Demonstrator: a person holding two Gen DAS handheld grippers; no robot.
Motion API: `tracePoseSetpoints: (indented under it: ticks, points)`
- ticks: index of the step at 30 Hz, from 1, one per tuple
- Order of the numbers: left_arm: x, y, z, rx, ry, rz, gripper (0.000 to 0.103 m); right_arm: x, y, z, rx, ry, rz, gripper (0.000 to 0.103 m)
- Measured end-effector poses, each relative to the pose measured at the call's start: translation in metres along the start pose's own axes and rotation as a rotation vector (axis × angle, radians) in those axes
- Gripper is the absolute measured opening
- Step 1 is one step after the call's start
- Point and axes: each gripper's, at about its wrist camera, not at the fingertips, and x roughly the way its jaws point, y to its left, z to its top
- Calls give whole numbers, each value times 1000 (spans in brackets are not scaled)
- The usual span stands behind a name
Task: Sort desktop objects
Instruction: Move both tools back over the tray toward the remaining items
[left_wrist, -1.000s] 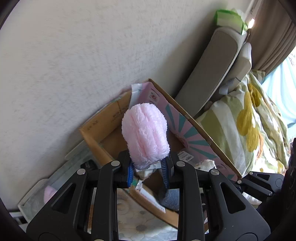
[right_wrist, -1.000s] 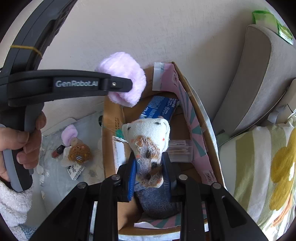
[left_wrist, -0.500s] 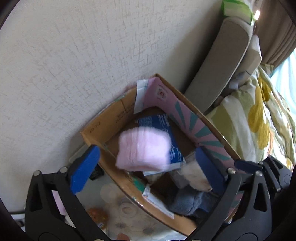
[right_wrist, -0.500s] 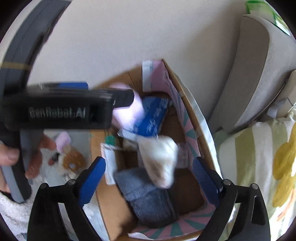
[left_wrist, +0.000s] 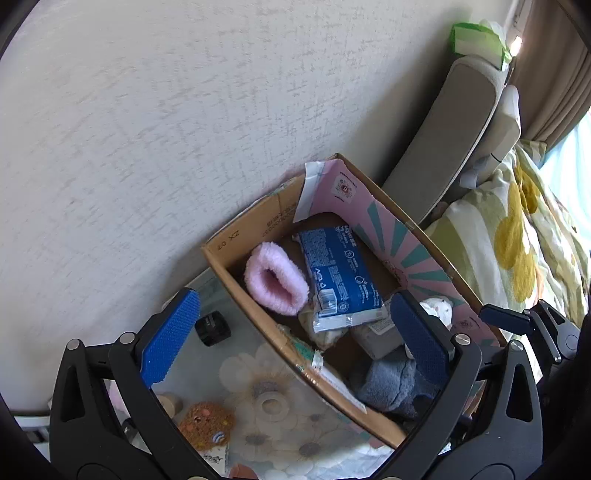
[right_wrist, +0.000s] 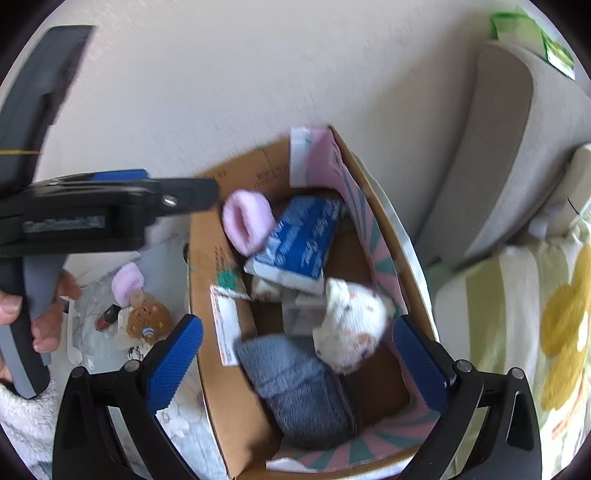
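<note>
A cardboard box (left_wrist: 236, 273) (right_wrist: 207, 273) stands against the wall. Inside it lie a pink fluffy sock (left_wrist: 275, 282) (right_wrist: 245, 219), a blue packet (left_wrist: 338, 278) (right_wrist: 303, 240), a white patterned sock (right_wrist: 351, 321) and a grey-blue sock (left_wrist: 393, 386) (right_wrist: 299, 387). My left gripper (left_wrist: 295, 338) is open and empty above the box's near-left rim. My right gripper (right_wrist: 295, 360) is open and empty above the box, over the grey-blue sock. The left gripper's body also shows in the right wrist view (right_wrist: 99, 218), at the left.
On the flowered table mat (left_wrist: 280, 432) left of the box lie a brown cookie-like plush (left_wrist: 205, 424) (right_wrist: 147, 319), a clear tape roll (left_wrist: 271, 404), a small black object (left_wrist: 212, 326), a pink item (right_wrist: 127, 282) and a lipstick (right_wrist: 107, 317). A grey chair back (left_wrist: 454, 147) and flowered bedding (left_wrist: 517, 258) are at the right.
Both grippers opened. The pink sock dropped from the left gripper and the white patterned sock from the right gripper; both now lie in the box. Both grippers have pulled back slightly.
</note>
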Motion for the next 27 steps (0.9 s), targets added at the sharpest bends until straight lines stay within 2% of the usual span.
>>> tracePoseSetpoints:
  ticks: [5, 8, 14, 16, 22, 27]
  points:
    - [-12, 2, -7, -12, -13, -9, 103, -5, 1, -3, 11, 42, -5, 103]
    - [-19, 5, -14, -25, -23, 25, 103, -11, 5, -5, -8, 43, -56, 103]
    - [-47, 20, -43, -56, -108, 66, 103, -31, 18, -11, -98, -18, -169, 103]
    - [-55, 31, -54, -82, -123, 78, 103, -39, 25, -13, -117, -49, -170, 103]
    - [-80, 71, -92, -183, -149, 69, 103, -41, 47, -16, -157, -49, -164, 103]
    - [-113, 113, -134, -283, -202, 118, 103, -45, 72, -20, -197, -65, -92, 103]
